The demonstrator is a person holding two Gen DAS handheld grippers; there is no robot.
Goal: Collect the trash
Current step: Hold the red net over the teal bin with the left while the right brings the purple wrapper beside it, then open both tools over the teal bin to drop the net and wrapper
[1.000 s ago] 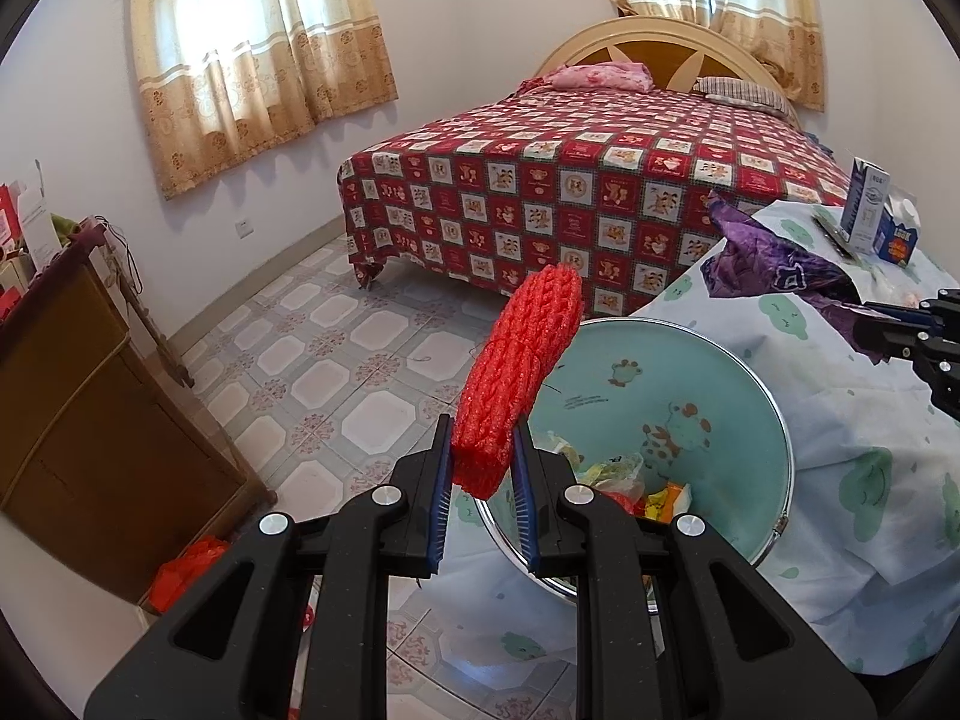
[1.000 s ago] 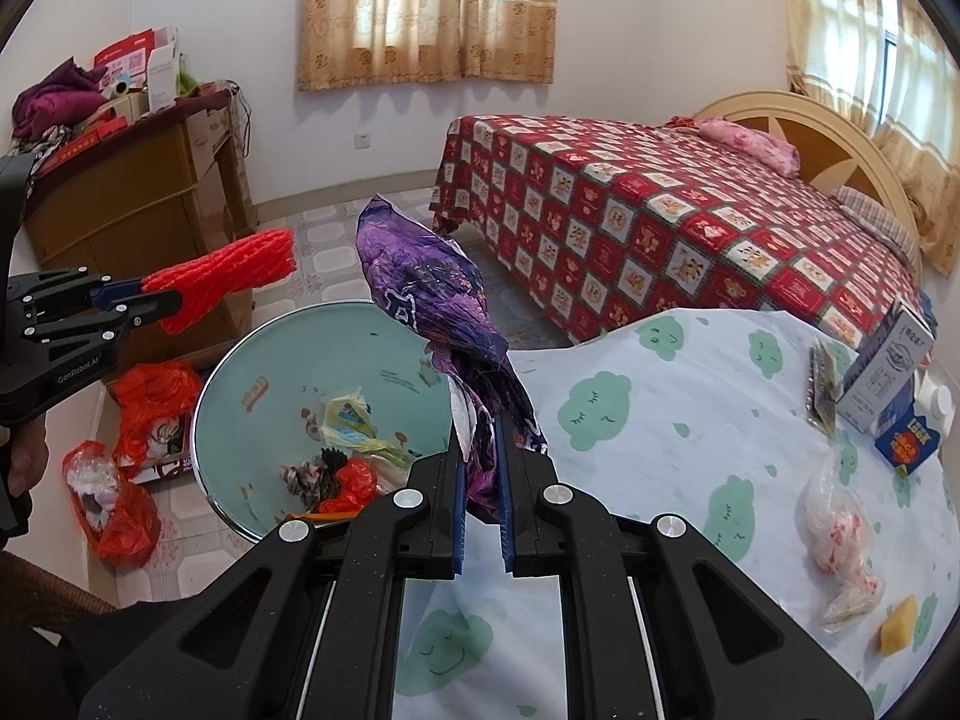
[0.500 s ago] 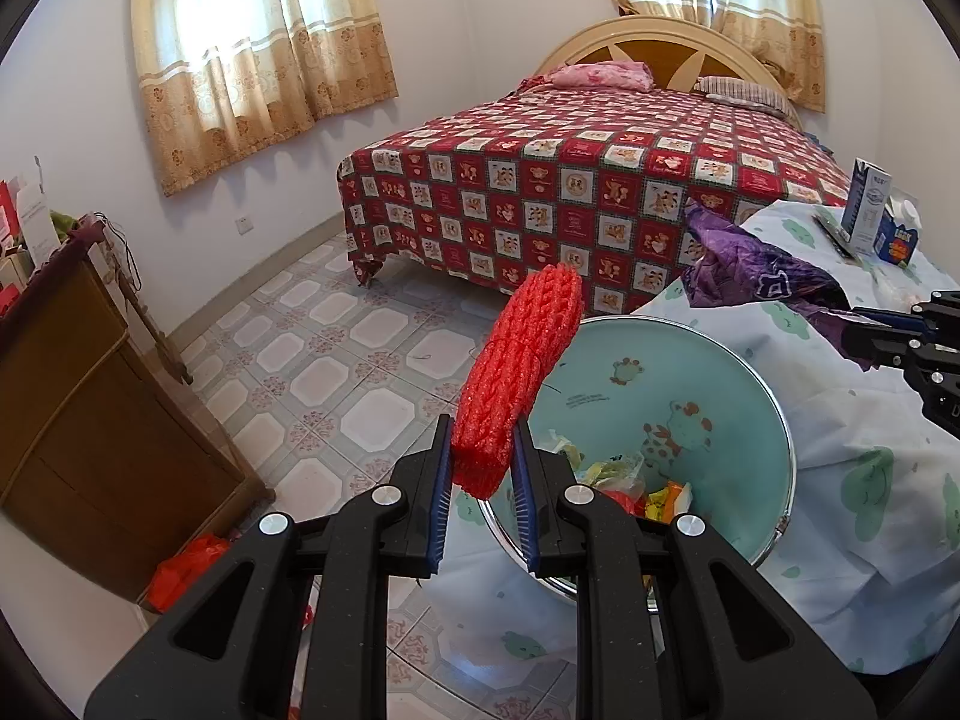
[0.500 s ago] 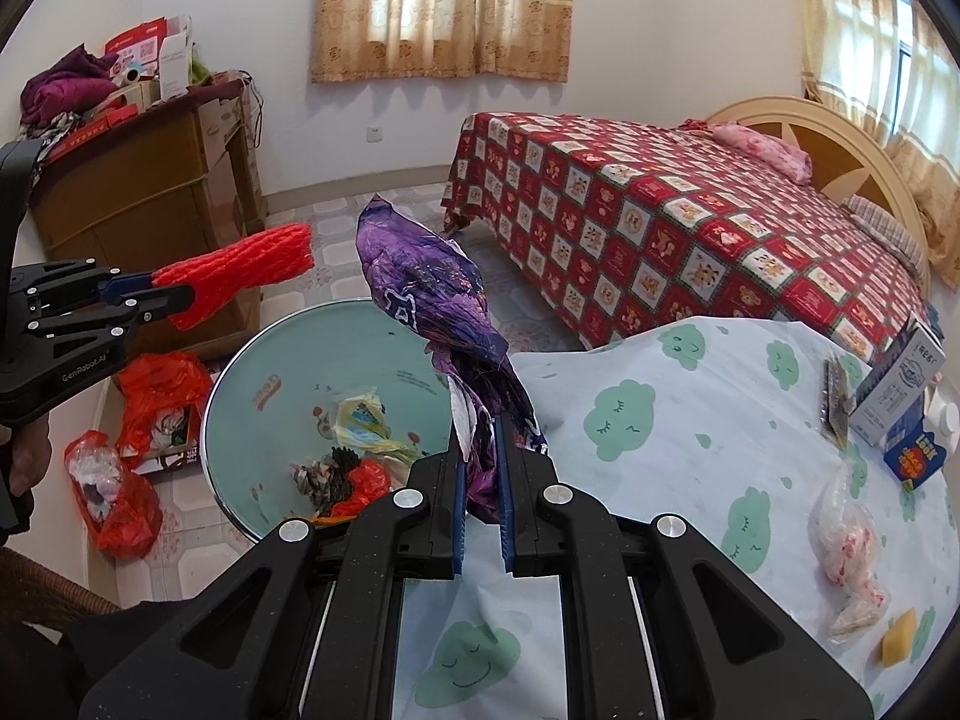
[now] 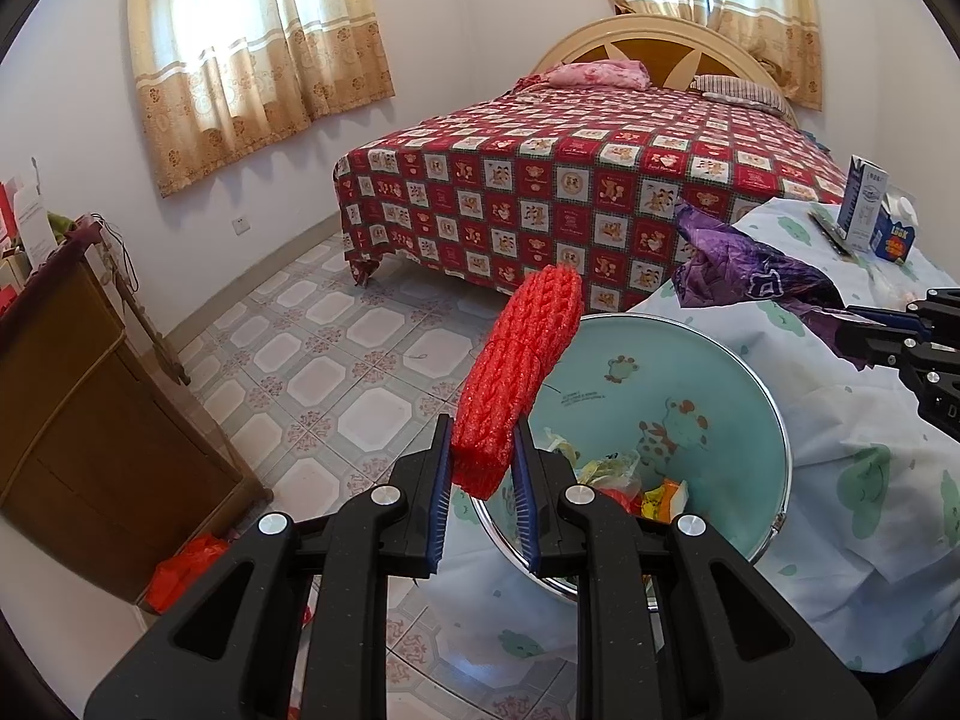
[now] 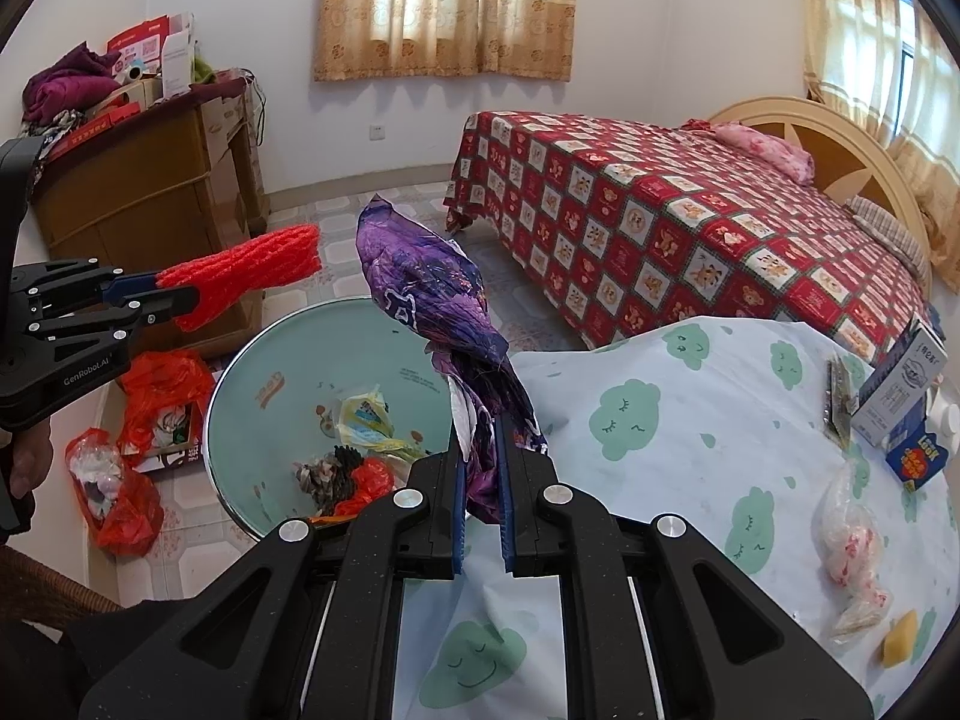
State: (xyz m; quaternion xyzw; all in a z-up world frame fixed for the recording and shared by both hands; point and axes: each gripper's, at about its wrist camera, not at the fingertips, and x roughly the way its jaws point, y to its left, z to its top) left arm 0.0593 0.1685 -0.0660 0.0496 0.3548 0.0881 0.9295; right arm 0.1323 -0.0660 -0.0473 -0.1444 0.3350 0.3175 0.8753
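Note:
My left gripper point(image 5: 480, 456) is shut on a red foam net sleeve point(image 5: 519, 372) and holds it over the near-left rim of a light teal basin point(image 5: 708, 372) with several scraps of trash in the bottom. My right gripper point(image 6: 480, 468) is shut on a crumpled purple wrapper point(image 6: 432, 294) and holds it above the basin's table-side rim point(image 6: 282, 324). The left gripper point(image 6: 150, 297) with the red sleeve point(image 6: 246, 273) shows in the right wrist view, and the purple wrapper point(image 5: 750, 276) in the left wrist view.
A table with a cloud-print cloth point(image 6: 690, 420) carries a milk carton point(image 6: 900, 384), a small blue box point(image 6: 915, 459), a clear bag point(image 6: 849, 540) and a yellow piece point(image 6: 900, 645). Red bags point(image 6: 129, 480) lie on the floor. A bed point(image 5: 570, 180) and a cabinet point(image 5: 72, 408) stand nearby.
The right gripper has carried the purple wrapper leftwards, closer over the basin. The left gripper with the red sleeve has hardly moved.

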